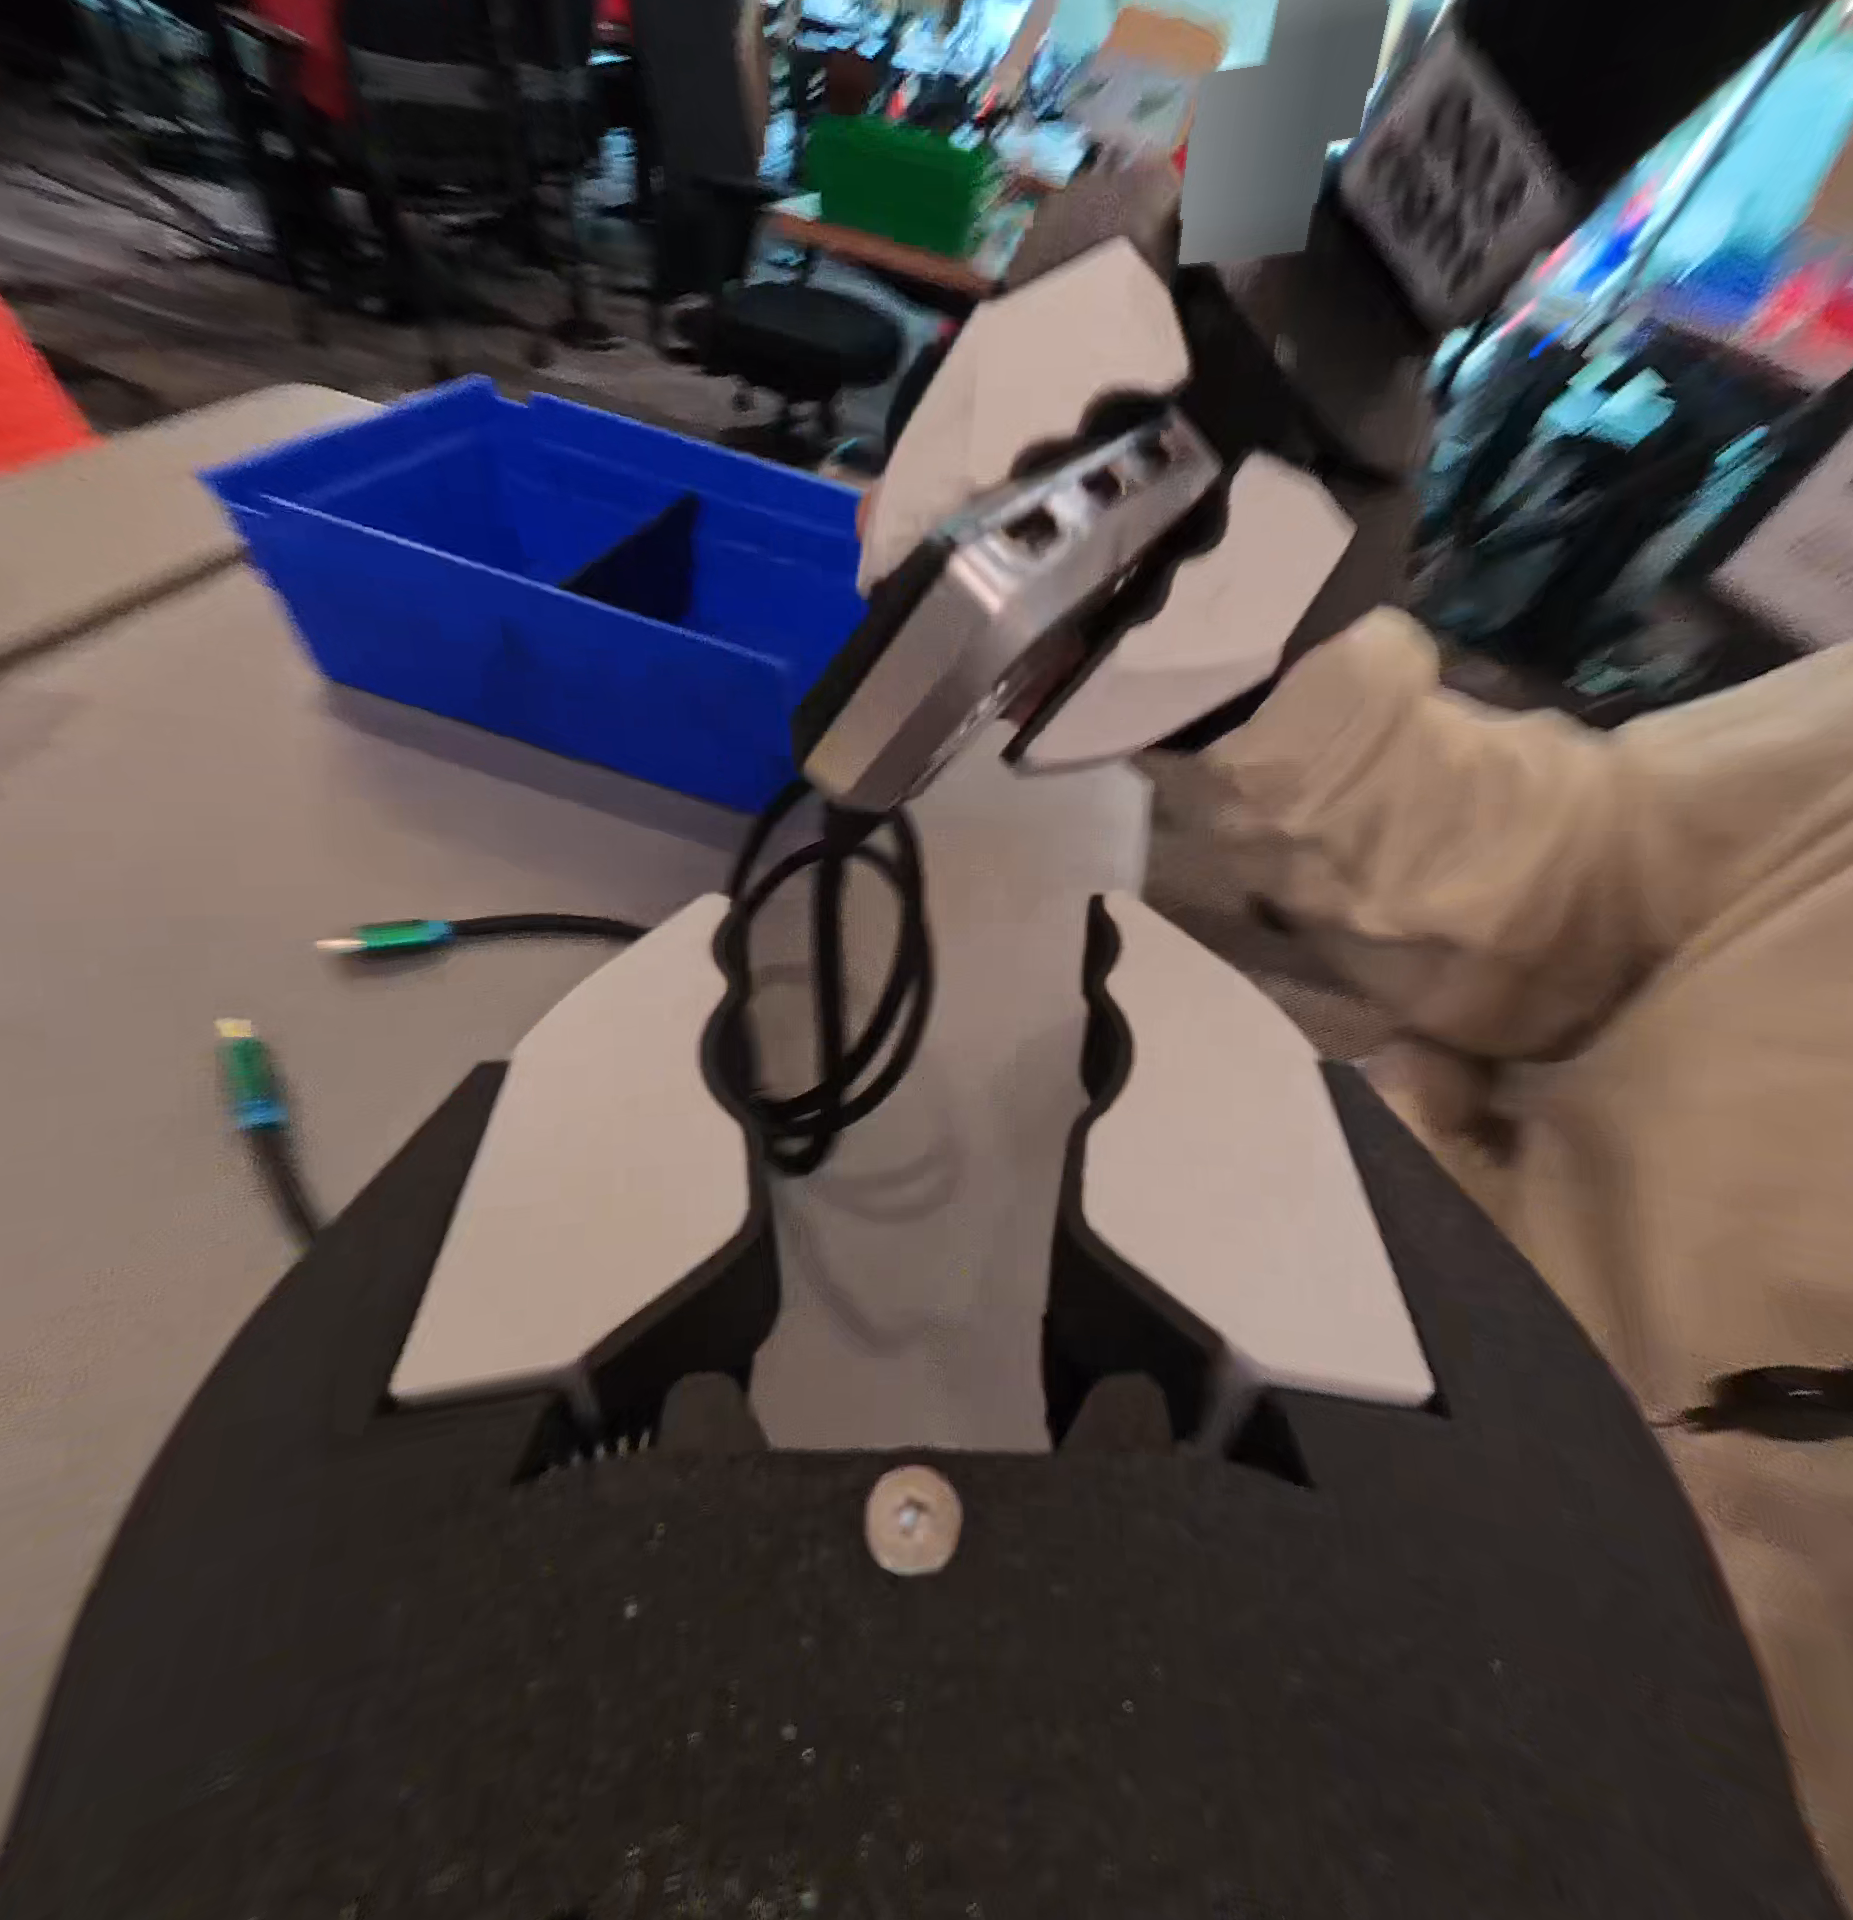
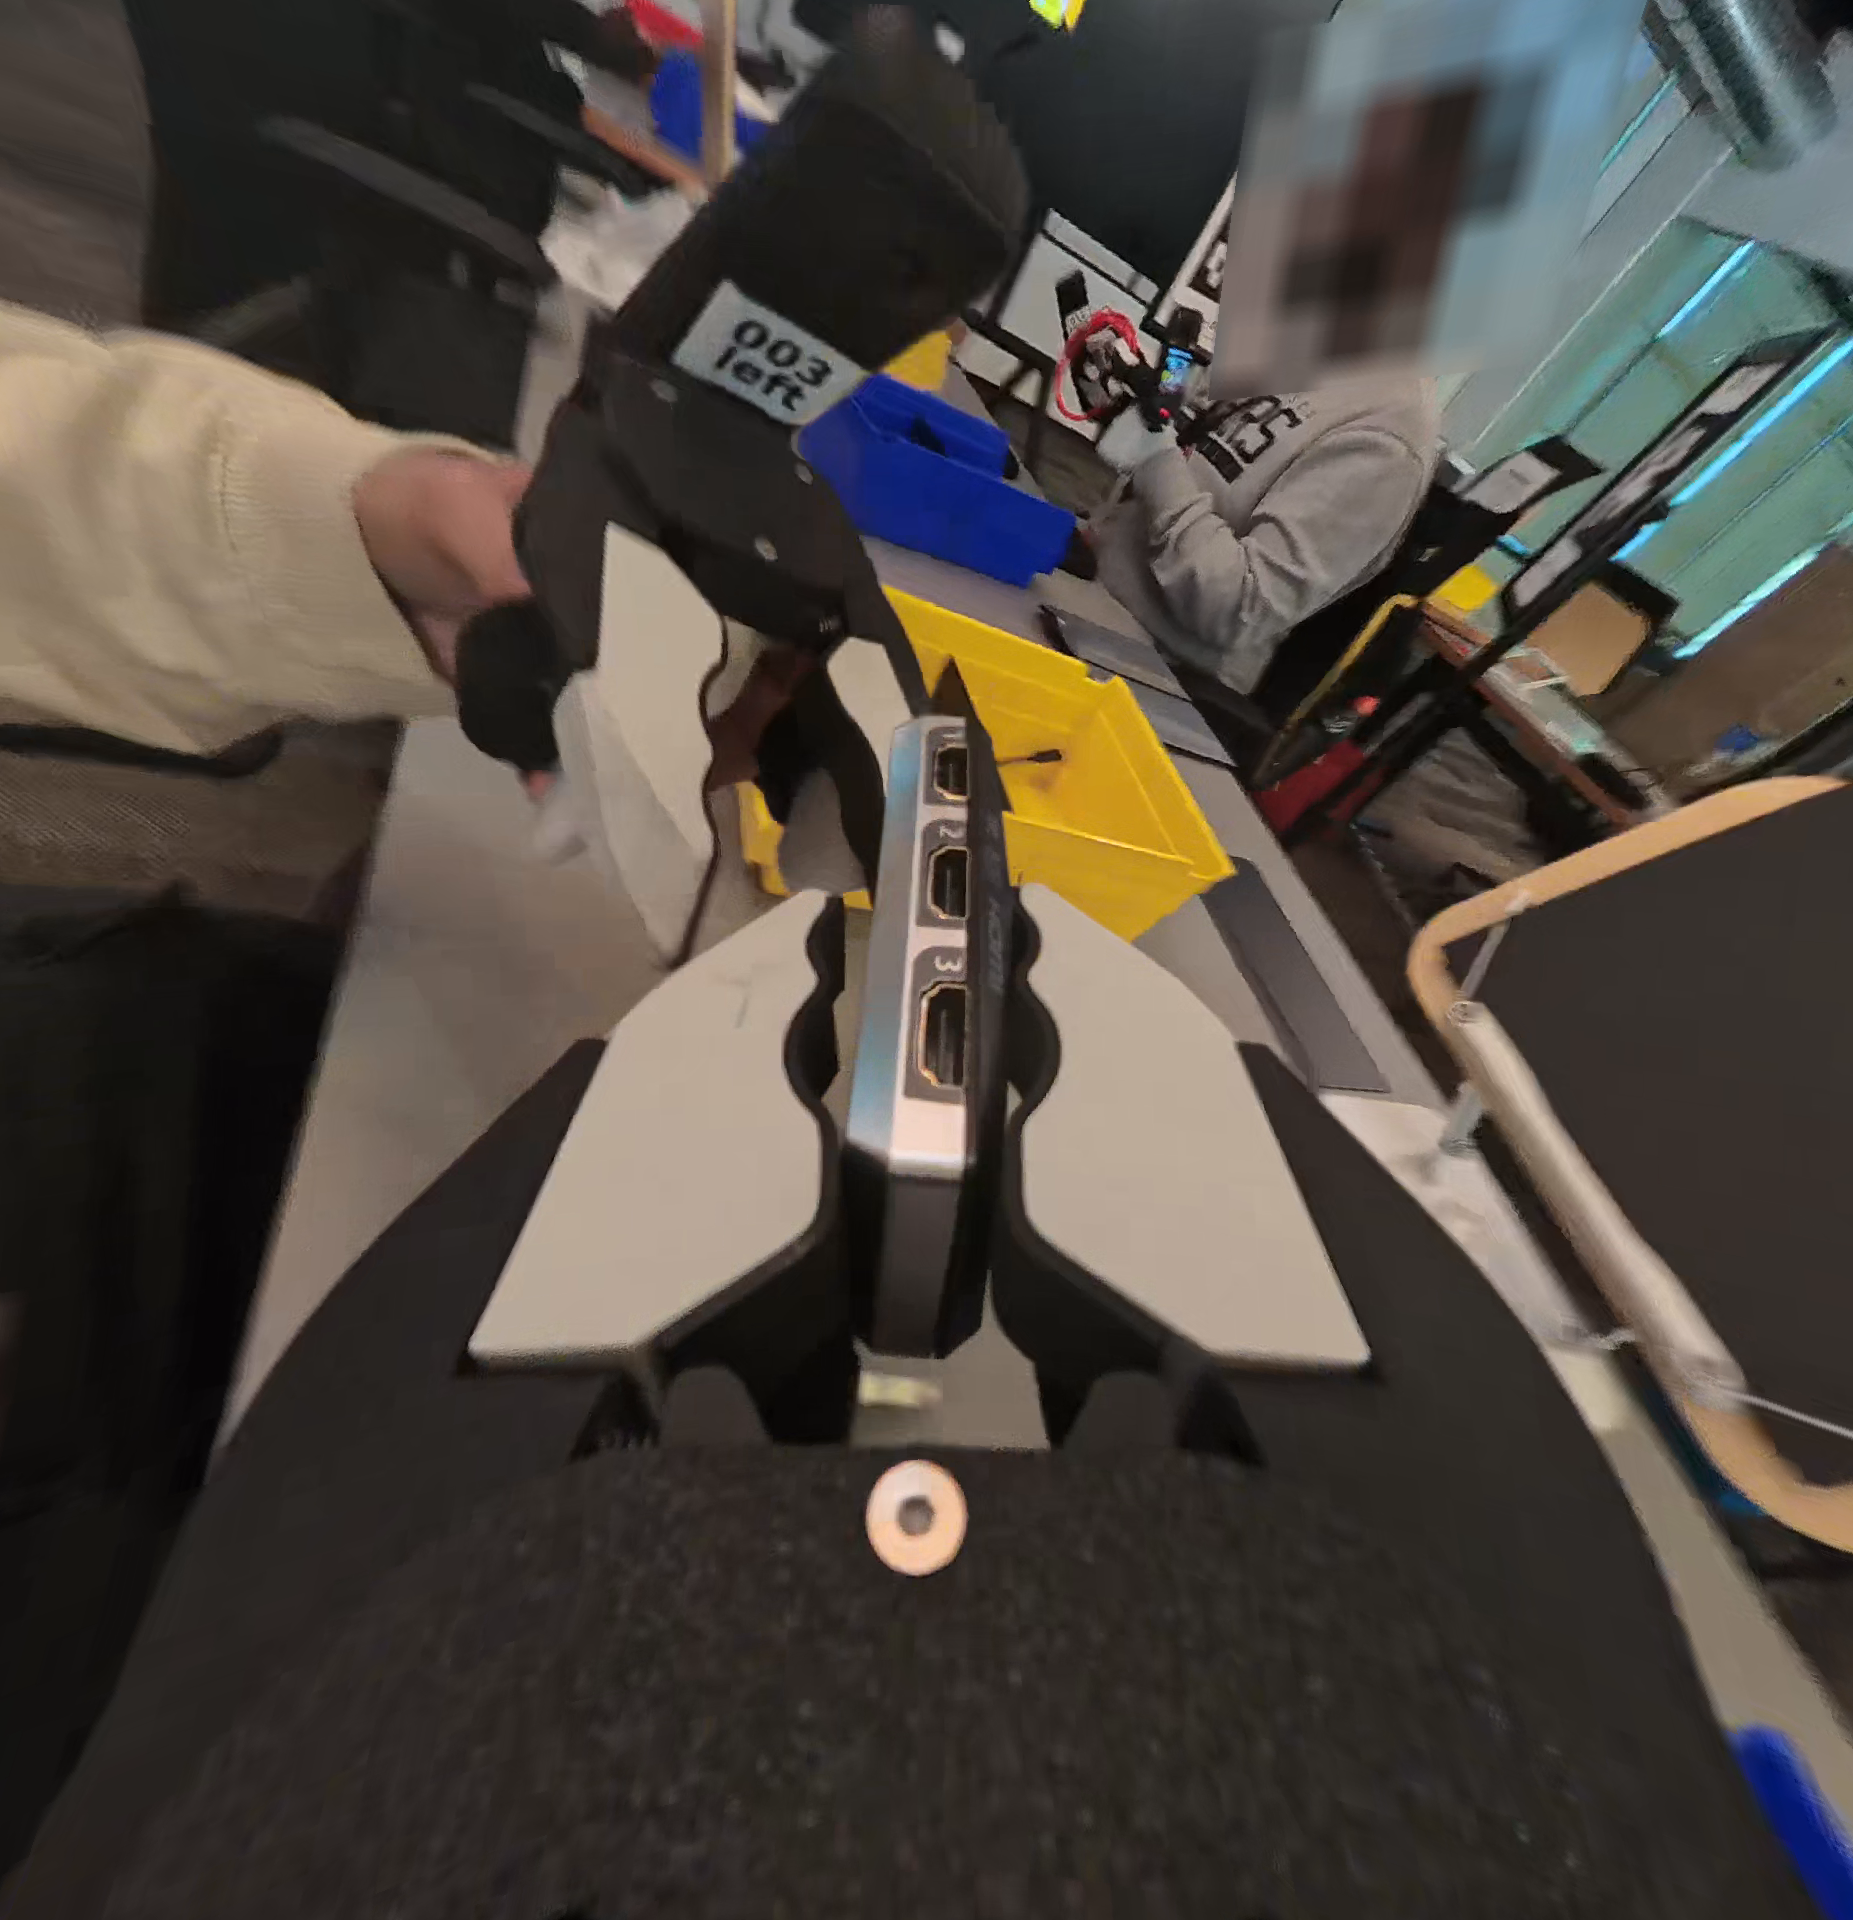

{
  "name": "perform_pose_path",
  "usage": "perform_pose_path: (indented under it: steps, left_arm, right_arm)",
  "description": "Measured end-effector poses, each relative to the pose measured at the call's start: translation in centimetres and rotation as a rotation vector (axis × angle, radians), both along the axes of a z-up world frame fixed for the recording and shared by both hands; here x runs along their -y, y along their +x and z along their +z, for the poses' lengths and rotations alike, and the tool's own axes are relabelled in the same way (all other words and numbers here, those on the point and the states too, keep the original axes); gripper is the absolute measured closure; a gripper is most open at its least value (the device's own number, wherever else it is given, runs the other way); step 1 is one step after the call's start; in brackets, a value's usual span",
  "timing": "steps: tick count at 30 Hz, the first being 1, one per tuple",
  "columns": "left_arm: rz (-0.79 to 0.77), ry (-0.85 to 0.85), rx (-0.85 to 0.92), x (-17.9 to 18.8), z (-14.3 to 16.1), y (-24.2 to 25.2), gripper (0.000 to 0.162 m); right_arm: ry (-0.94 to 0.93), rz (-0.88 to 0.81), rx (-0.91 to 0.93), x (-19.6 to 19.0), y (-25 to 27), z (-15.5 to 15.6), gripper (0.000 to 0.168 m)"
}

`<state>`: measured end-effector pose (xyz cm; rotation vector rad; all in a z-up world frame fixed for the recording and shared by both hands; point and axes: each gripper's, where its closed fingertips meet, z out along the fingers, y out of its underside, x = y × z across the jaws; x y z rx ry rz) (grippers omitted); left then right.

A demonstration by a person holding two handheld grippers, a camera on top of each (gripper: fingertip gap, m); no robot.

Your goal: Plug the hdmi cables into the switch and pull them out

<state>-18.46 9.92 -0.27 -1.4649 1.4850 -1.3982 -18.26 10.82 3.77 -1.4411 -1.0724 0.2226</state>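
My right gripper (image 2: 922,904) is shut on the silver HDMI switch (image 2: 917,997) and holds it edge-up in the air, its three ports empty. In the left wrist view that right gripper (image 1: 953,649) and the switch (image 1: 1005,592) are up ahead, to the right. The switch's black coiled cable (image 1: 849,997) hangs down into the gap of my left gripper (image 1: 906,925), which is open and holds nothing. Two HDMI cables with green plugs (image 1: 392,935) (image 1: 247,1075) lie on the table (image 1: 174,779) to the left, both unplugged.
A blue bin (image 1: 548,582) stands on the table behind the cables. A yellow bin (image 2: 1088,810) and another blue bin (image 2: 932,488) sit farther along. A person in a grey hoodie (image 2: 1265,520) sits beyond. A chair with a wooden armrest (image 2: 1473,1018) is at the right. My hands' fingertips stand some 4 centimetres from each other.
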Motion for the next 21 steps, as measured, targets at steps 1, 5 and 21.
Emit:
perform_pose_path:
  steps: [1,5,21]
  left_arm:
    - [-0.013,-0.068,0.008,0.0,-0.2,0.0,0.095]
    - [-0.066,-0.330,0.083,-0.5,0.2,-0.6,0.090]
    - [-0.189,-0.588,0.092,-0.7,-0.5,-1.6,0.110]
  right_arm:
    - [0.041,-0.024,0.061,-0.1,-0.2,-0.4,0.139]
    - [0.143,-0.062,0.206,-0.2,-1.2,-1.8,0.140]
    - [0.255,-0.093,0.300,-1.2,-3.3,-4.8,0.139]
